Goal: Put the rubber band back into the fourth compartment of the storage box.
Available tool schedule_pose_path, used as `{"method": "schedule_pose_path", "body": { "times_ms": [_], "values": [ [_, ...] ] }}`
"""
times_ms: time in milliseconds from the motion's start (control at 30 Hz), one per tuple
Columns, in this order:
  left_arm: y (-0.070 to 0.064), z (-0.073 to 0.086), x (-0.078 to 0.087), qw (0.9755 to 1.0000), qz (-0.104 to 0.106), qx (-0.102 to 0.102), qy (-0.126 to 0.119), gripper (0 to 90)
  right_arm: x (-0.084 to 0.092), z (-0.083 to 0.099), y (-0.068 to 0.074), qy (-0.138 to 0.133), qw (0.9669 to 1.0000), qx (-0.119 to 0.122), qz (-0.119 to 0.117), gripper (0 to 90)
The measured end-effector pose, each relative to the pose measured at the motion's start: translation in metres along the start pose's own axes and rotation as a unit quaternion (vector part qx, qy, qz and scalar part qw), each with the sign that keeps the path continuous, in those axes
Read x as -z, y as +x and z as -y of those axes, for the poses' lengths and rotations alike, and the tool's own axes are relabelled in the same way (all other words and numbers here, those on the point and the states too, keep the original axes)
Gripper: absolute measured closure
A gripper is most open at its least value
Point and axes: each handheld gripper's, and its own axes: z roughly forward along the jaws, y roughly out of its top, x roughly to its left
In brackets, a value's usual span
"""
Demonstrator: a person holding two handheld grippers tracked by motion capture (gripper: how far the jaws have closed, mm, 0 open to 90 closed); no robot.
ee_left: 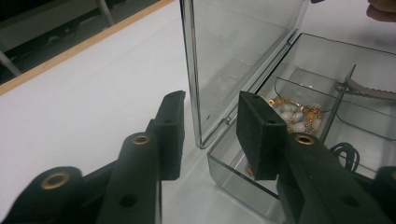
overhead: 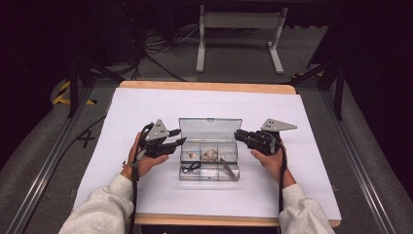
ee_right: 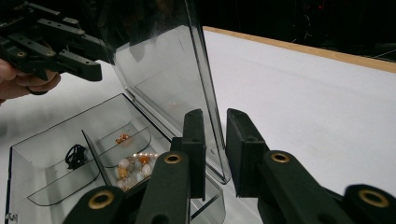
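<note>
A clear plastic box (overhead: 182, 173) sits mid-table with its lid (overhead: 210, 129) standing upright. Its compartments hold pale and gold beads (overhead: 210, 155), a black cord (overhead: 191, 167), a metal hair clip (overhead: 228, 168) and a small copper piece (overhead: 192, 155). My left gripper (overhead: 181, 141) is at the lid's left end. In the left gripper view its jaws (ee_left: 211, 98) straddle the lid edge (ee_left: 191, 70) with a wide gap. My right gripper (overhead: 237, 134) is at the lid's right end. Its jaws (ee_right: 215, 114) stand narrowly apart around the lid's edge (ee_right: 208, 93), and I see no pad pressing.
A white sheet (overhead: 146, 190) covers the table, with a wooden edge (overhead: 204, 87) at the far side. Metal rails run along both sides on the floor, and a white table frame (overhead: 238, 39) stands beyond. Cables trail from both grippers over the person's sleeves.
</note>
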Motion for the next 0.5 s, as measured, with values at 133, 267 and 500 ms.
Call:
{"method": "schedule_pose_path", "body": {
  "times_ms": [133,267,500],
  "values": [
    [0.0008,-0.0018,-0.0025,0.9999,-0.011,-0.001,0.006,67.8,0.0006,0.001,0.001,0.004,1.0,0.008,0.002,78.2],
    [0.0044,0.0,-0.0032,0.9998,-0.016,0.008,0.007,68.1,0.0015,0.0016,0.0019,0.007,0.9999,0.01,0.002,78.3],
    [0.0068,0.0018,-0.0084,0.9997,-0.018,0.011,0.016,65.2,0.0011,0.0031,0.0017,0.011,0.9998,0.013,0.006,79.7]
  ]
}}
